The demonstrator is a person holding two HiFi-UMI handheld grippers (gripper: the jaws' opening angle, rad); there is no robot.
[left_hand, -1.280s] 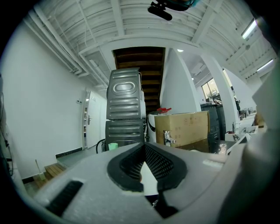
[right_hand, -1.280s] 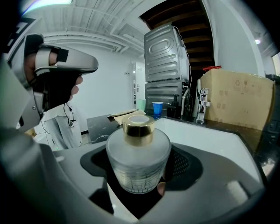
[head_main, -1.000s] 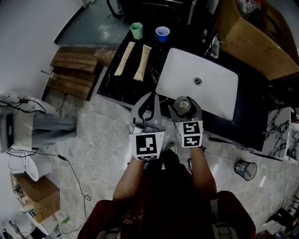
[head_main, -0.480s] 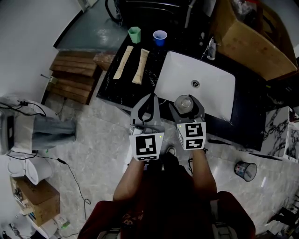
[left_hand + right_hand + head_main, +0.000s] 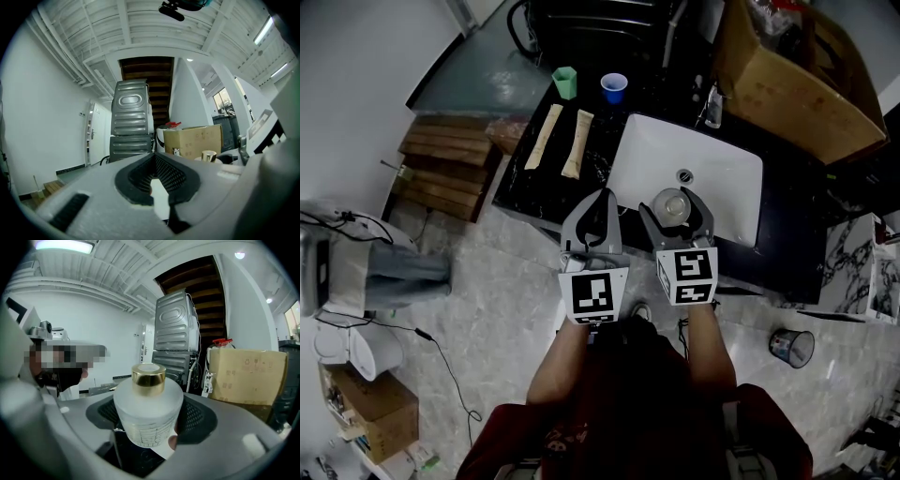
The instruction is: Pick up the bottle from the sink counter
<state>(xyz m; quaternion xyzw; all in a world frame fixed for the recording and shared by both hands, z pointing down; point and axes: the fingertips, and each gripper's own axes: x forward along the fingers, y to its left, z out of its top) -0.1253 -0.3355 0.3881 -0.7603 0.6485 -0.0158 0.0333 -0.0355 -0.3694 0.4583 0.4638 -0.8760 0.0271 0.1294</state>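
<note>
A frosted glass bottle with a gold cap stands upright between the jaws of my right gripper, which is shut on its body. It hangs in the air over the front edge of the white sink. In the right gripper view the bottle fills the middle, with both pads pressed against its sides and the gold cap on top. My left gripper is level with it on the left, shut and holding nothing; its pads meet in the left gripper view.
The black counter carries two long tan packets, a green cup and a blue cup. A cardboard box stands behind the sink. Wooden boards lie at the left and a small bin stands on the floor at the right.
The right gripper has shifted slightly toward the sink with the bottle still in it. The left gripper has stayed beside it, and the view of the counter has shifted a little.
</note>
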